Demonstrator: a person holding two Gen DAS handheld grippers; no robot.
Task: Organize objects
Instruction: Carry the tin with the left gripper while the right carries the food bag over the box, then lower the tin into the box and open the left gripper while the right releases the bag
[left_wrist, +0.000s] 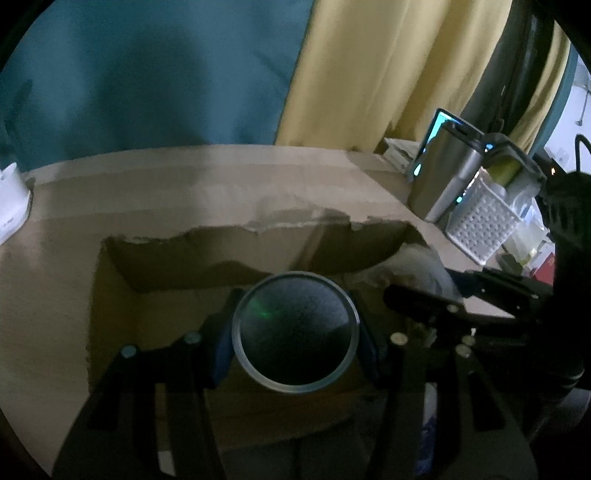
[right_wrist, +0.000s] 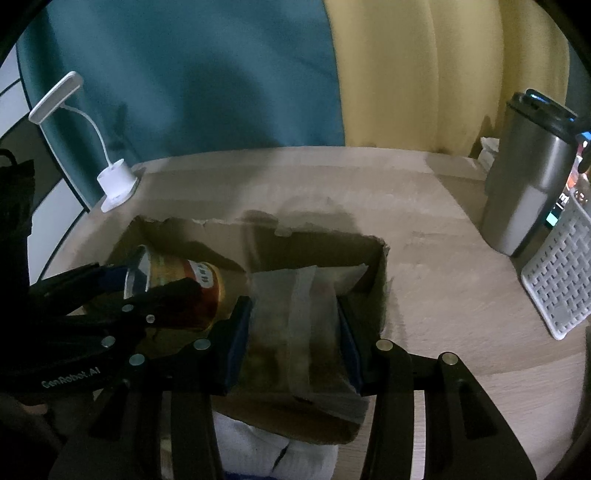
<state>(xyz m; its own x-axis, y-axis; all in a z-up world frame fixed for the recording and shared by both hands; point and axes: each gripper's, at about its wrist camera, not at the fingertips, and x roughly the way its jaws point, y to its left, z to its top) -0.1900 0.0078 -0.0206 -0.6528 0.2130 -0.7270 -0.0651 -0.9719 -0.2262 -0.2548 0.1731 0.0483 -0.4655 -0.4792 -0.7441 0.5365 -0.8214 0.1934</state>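
Left wrist view: a can (left_wrist: 295, 332) is seen end-on, clamped between the blue pads of the left gripper (left_wrist: 295, 334) and held over the open cardboard box (left_wrist: 110, 295). The box's far wall is torn and ragged along its top edge, and bare floor is visible inside it ahead of and to the left of the can. At the right side of the box the right gripper (left_wrist: 424, 299) is seen beside a pale packet (left_wrist: 421, 266).

From the right wrist view, the packet (right_wrist: 295, 325), a clear bag with a pale band down its middle, is gripped between the fingers of the right gripper (right_wrist: 293, 339) at the right end of the box (right_wrist: 382, 288). The can (right_wrist: 184, 284) is tilted on its side in the left gripper (right_wrist: 155, 284); a yellow and red label with small characters is carried on it, too blurred to be read. "GenRobot.AI" is printed on the left gripper's arm.

Open bench (right_wrist: 443, 266) is left to the right of the box and behind it. A steel tumbler (right_wrist: 524, 184) and a white perforated basket (right_wrist: 557, 280) are stood at the right edge, and a white lamp (right_wrist: 116, 182) at the far left corner.
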